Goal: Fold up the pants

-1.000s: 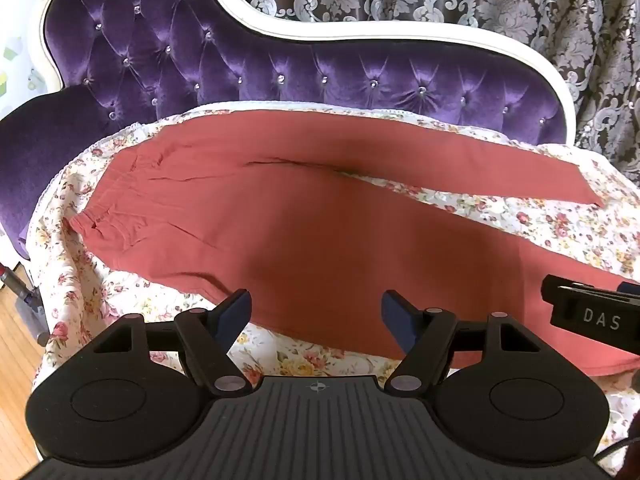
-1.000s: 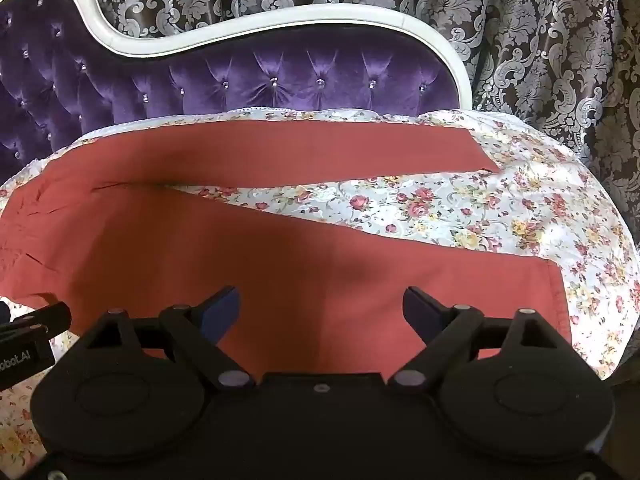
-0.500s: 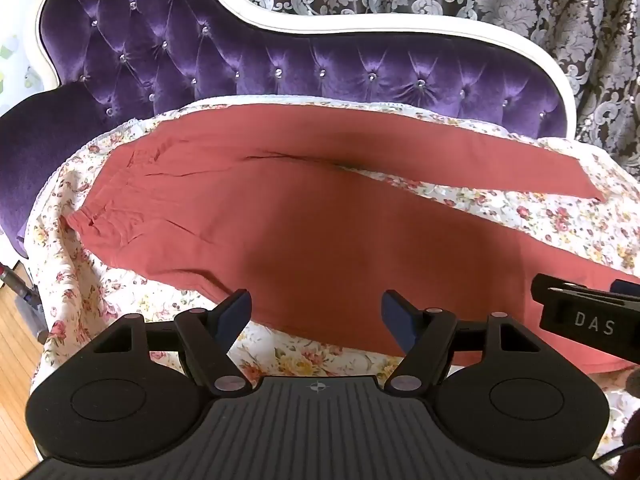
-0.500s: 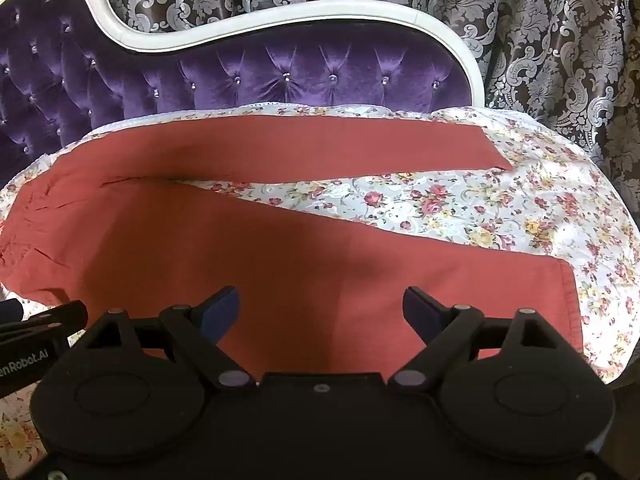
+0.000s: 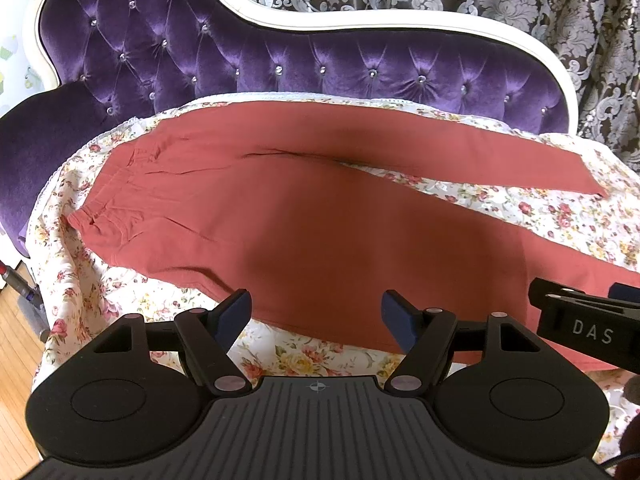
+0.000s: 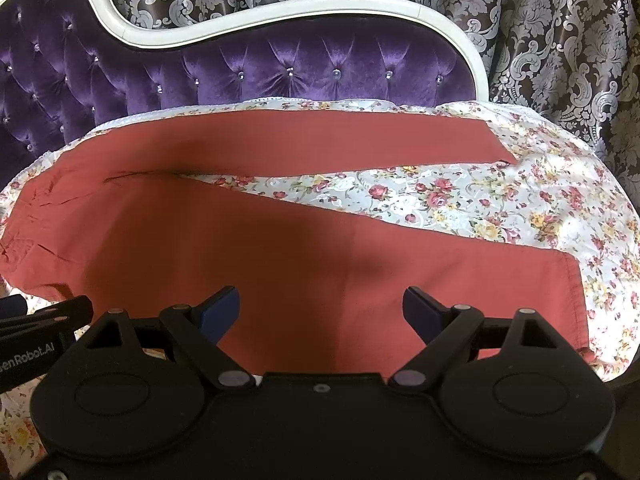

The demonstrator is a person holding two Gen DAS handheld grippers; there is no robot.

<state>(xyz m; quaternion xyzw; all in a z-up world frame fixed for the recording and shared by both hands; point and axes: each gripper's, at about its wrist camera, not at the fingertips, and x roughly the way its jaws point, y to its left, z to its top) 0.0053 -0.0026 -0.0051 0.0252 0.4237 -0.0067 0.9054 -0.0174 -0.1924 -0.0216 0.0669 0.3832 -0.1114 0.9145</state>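
Rust-red pants (image 5: 320, 216) lie spread flat on a floral cover, waistband at the left, the two legs splayed apart toward the right. My left gripper (image 5: 316, 316) hangs open above the near edge of the near leg, nothing between its blue pads. My right gripper (image 6: 320, 312) stands open over the near leg (image 6: 320, 264) further right, short of the hem (image 6: 576, 300). The far leg (image 6: 320, 140) runs along the sofa back. Each gripper shows at the edge of the other's view.
A floral sheet (image 6: 480, 200) covers the seat of a purple tufted sofa (image 5: 280, 60) with a white frame. Patterned curtains (image 6: 560, 40) hang behind. Wooden floor and a vacuum (image 5: 24, 300) show at the lower left.
Both views have shifted only slightly; the right gripper has edged a little further into the left wrist view. The pants lie as before and both grippers stay open.
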